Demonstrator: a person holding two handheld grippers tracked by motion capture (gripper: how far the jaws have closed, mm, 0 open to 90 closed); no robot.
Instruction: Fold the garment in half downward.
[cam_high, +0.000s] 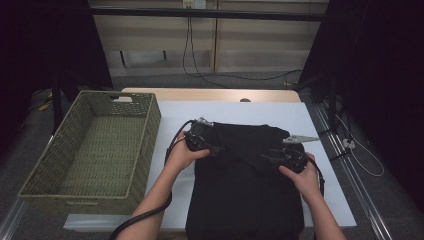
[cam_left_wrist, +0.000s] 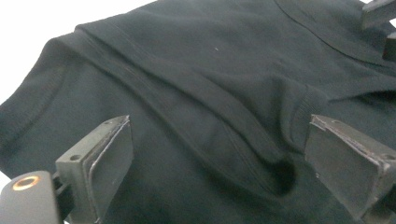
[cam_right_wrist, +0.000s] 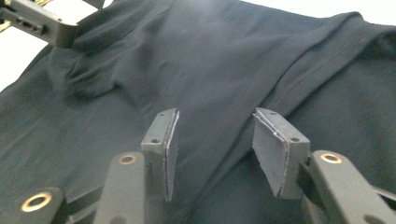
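Black garment (cam_high: 247, 185): lies partly folded on white table sheet (cam_high: 320, 117), beside wicker basket (cam_high: 95, 145) | left gripper (cam_left_wrist: 217, 154): jaws wide apart over a fold ridge, gripping nothing | right gripper (cam_right_wrist: 212, 149): jaws partly apart above a seam, poised, probably to pinch it for the next fold.

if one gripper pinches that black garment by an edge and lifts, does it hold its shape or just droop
The black garment will likely droop: it lies in soft folds and creases over the white table cover. It probably feels light, being thin knit cloth. Pushed, it would probably bunch up rather than slide whole.
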